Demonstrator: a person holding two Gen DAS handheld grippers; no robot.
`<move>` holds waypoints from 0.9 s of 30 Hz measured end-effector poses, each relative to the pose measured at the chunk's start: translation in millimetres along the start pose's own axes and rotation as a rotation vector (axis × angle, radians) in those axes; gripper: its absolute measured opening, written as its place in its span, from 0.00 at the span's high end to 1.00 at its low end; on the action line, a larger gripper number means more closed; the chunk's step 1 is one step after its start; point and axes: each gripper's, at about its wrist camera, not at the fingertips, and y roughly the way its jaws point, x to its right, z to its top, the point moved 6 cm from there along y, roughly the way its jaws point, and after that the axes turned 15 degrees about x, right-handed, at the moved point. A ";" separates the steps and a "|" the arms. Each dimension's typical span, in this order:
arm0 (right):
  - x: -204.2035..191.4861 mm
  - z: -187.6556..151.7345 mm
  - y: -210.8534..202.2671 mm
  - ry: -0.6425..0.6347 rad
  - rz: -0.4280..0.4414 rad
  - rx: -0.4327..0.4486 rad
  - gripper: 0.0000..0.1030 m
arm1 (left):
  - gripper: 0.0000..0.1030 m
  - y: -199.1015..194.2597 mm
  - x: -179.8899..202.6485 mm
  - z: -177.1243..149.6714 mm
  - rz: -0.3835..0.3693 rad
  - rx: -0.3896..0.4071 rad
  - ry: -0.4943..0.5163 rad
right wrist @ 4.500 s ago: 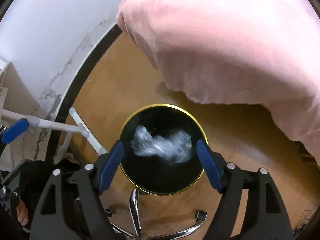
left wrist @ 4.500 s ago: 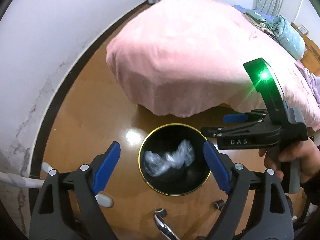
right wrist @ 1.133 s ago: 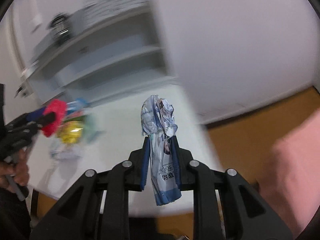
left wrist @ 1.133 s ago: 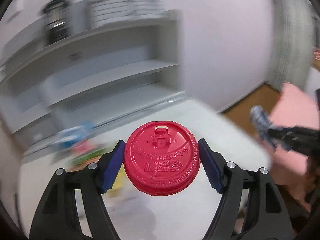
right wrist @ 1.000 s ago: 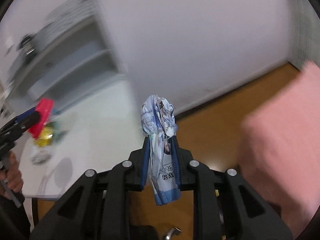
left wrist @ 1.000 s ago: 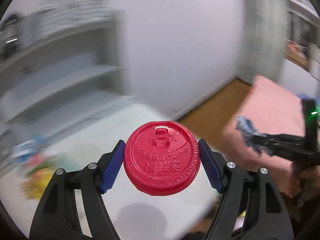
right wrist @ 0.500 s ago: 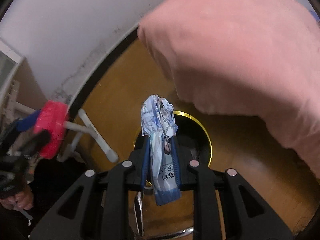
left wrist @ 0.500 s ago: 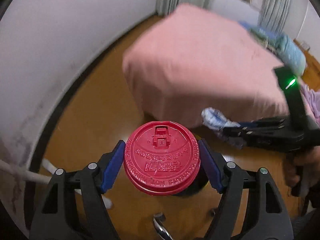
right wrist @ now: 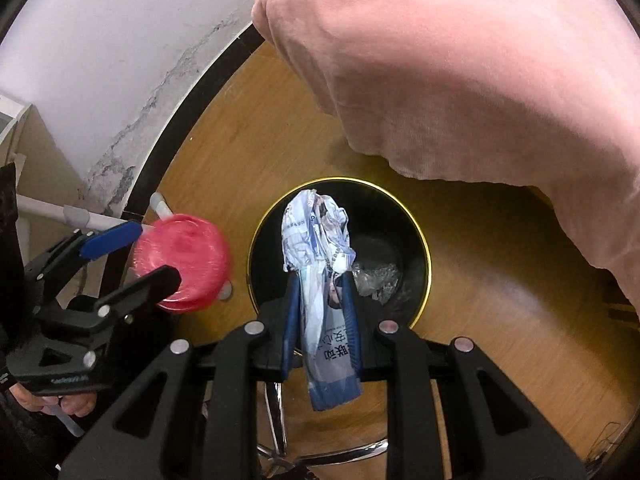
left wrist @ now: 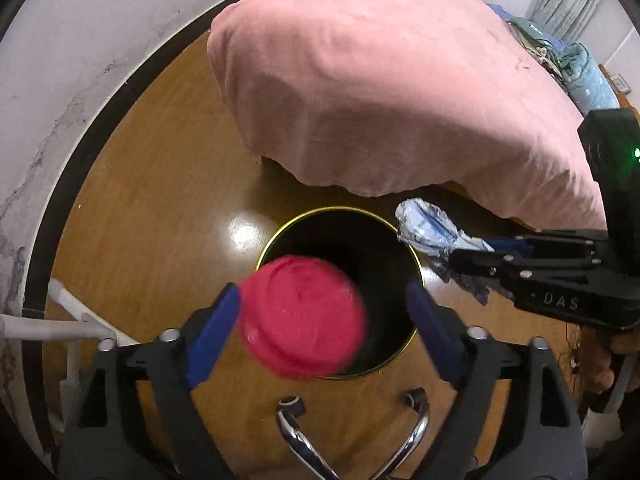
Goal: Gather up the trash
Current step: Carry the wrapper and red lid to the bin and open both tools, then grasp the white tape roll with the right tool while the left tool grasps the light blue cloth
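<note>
Left gripper [left wrist: 324,328] jaws are opening, the blurred round red plastic lid [left wrist: 302,316] loose between them; right gripper [right wrist: 320,312] jaws clench a crumpled blue-white wrapper [right wrist: 320,256] above the black gold-rimmed bin [right wrist: 424,240].

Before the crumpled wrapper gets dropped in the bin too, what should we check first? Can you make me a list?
1. Bin mouth is open, nothing covering it: ok.
2. Right gripper is clamped on the crumpled wrapper: ok.
3. Wrapper is over the bin: looks ok in the right wrist view, but the left wrist view shows it nearer the rim, so cannot tell.
4. Left gripper jaws are opening and the red lid is loose and blurred between them: ok.
5. Lid will land inside the bin: cannot tell; it looks partly off the rim.
6. Room inside the bin: ok, only a clear plastic wad shows at the bottom.
</note>
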 end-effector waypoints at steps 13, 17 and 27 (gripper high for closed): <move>-8.0 24.2 -38.2 -0.044 -0.033 0.115 0.33 | 0.15 -87.4 26.3 43.7 0.039 0.158 0.095; -35.8 53.7 -95.3 -0.134 -0.050 0.249 0.26 | 0.10 -157.1 30.7 66.0 0.069 0.280 0.122; -295.8 61.7 -173.8 -0.520 0.314 0.396 0.22 | 0.07 -390.9 -96.2 19.8 0.440 0.493 -0.063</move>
